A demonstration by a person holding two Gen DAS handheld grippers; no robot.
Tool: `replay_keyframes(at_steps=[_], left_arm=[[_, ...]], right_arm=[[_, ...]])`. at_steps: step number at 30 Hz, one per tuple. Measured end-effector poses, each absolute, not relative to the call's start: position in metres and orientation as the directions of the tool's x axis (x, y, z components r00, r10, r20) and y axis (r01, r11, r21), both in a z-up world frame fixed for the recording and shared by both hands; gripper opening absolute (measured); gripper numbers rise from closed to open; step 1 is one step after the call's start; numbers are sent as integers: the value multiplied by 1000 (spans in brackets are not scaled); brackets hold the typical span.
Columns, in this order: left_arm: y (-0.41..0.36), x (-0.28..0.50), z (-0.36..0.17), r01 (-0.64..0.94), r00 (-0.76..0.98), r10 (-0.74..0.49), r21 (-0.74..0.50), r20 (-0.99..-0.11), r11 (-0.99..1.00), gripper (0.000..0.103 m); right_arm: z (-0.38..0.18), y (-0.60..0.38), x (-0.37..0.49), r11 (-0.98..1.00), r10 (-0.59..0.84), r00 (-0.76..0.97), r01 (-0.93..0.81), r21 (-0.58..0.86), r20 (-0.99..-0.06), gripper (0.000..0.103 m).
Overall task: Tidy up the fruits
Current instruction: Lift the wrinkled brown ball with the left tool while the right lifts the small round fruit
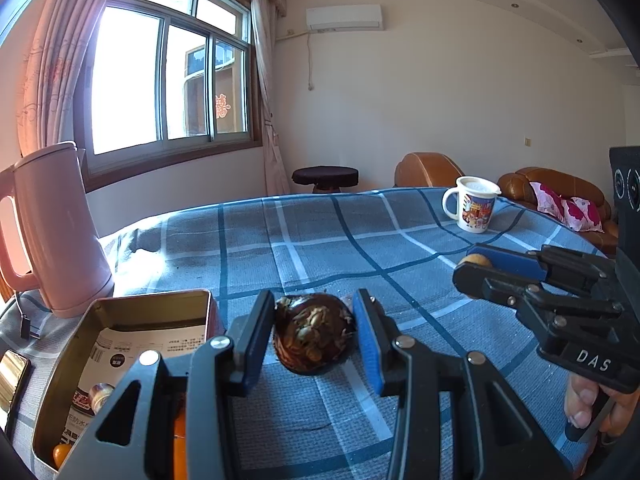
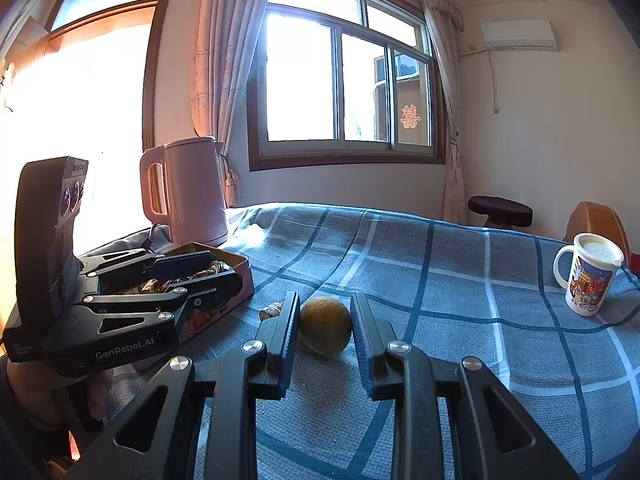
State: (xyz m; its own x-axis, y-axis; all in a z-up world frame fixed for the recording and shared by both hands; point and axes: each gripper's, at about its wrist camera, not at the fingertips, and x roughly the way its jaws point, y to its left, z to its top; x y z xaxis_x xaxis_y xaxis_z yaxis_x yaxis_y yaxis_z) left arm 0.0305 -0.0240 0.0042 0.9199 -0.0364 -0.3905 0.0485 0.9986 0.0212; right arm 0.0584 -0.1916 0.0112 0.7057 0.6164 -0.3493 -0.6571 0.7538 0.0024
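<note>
The left gripper (image 1: 314,330) clamps a dark, scaly fruit (image 1: 314,334) above the checked tablecloth (image 1: 400,248), right of the open tin (image 1: 132,308); the tin's label is unreadable. The right gripper (image 2: 325,326), marked "DAS", clamps a yellow-green fruit (image 2: 325,325). The other casing reads "GenRobot.AI".

We see a counter (image 2: 460,280) under blue checked cloth bearing a pink kettle (image 2: 192,192), an open tin (image 2: 240,268) and a lidded mug (image 2: 588,280)
</note>
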Motion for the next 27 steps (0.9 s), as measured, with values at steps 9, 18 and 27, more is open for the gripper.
replay_keyframes(at_steps=[9,18,27], left_arm=[[-23,26,6,43,928,-34,17,-370,999,42],[-21,18,9,35,944,-28,16,-328,999,42],[-21,11,10,30,955,-24,16,-296,999,42]], right_arm=[[12,-195,52,754,620,715,-657,-6,-322,28],[14,-195,49,754,621,720,-657,-16,-309,28],[14,-193,49,753,622,723,-657,-22,-300,28]])
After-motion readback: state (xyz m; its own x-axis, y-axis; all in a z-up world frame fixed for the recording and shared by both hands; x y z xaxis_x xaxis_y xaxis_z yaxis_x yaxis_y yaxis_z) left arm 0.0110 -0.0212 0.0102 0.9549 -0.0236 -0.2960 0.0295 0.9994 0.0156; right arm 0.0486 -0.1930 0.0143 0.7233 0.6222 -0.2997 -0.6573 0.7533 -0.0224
